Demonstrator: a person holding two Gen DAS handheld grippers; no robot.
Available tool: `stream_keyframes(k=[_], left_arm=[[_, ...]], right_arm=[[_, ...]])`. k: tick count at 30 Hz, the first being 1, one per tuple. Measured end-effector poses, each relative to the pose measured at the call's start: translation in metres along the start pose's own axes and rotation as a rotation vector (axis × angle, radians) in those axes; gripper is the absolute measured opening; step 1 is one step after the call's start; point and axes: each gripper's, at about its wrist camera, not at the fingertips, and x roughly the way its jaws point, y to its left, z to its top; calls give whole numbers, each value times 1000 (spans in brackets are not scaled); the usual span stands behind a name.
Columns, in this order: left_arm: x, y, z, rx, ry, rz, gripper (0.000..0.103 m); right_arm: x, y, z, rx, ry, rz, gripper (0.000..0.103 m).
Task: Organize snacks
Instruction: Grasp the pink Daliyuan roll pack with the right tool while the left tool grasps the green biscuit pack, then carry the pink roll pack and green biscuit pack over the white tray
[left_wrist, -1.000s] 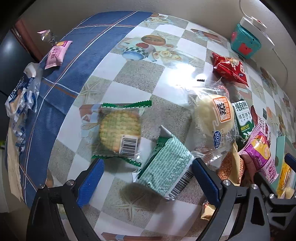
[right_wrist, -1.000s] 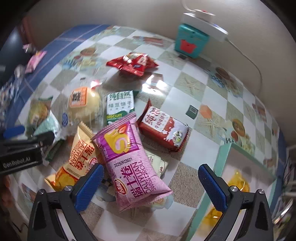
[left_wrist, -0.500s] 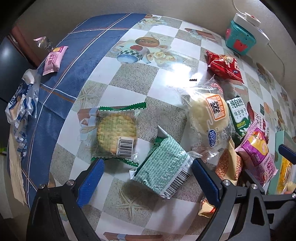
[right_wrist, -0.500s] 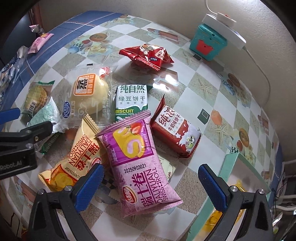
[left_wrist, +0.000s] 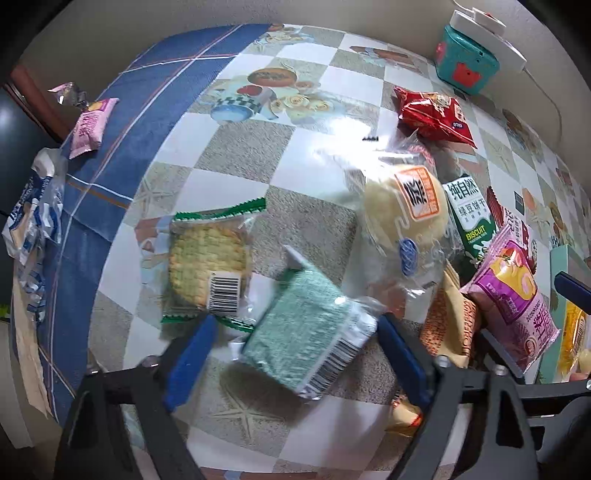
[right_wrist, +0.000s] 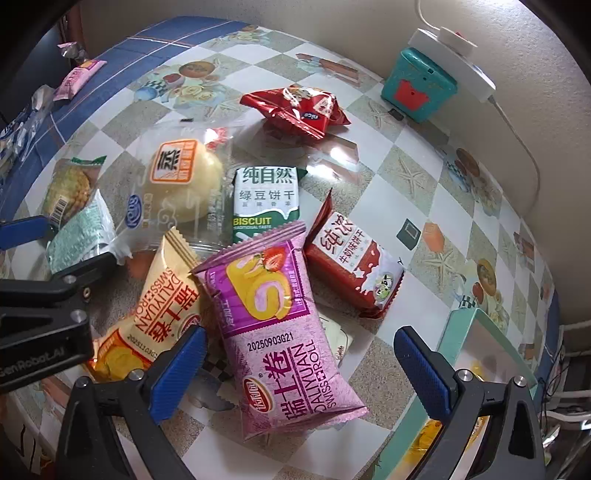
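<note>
My left hand-held gripper (left_wrist: 291, 349) is closing around a green wafer packet (left_wrist: 308, 330) mid-surface, pads not yet pressing; my right hand-held gripper (right_wrist: 299, 363) hangs spread over a pink roll packet (right_wrist: 284, 325) near a teal box (right_wrist: 476, 332) at the surface's right edge.

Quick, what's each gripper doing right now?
Left gripper: jaws closing around the pale green wrapped snack packet.
Right gripper: open over the pink Swiss roll packet, holding nothing.
</note>
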Motion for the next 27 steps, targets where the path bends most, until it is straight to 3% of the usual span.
stream_keyframes(k=[2, 5, 15, 22, 27], left_arm=[[2, -3, 0, 8, -1, 11, 82], [7, -6, -2, 3, 17, 17, 63], [8, 10, -6, -46, 36, 16, 59], [1, 16, -11, -46, 32, 45, 59], [-12, 9, -11, -52, 9, 66, 58]], right_arm=[[0, 2, -1, -3, 0, -4, 100], [0, 0, -1, 12, 3, -10, 95], [-4, -3, 0, 59, 2, 61, 66], [-10, -8, -9, 128, -9, 111, 55], [-16, -26, -24, 272, -38, 184, 50]])
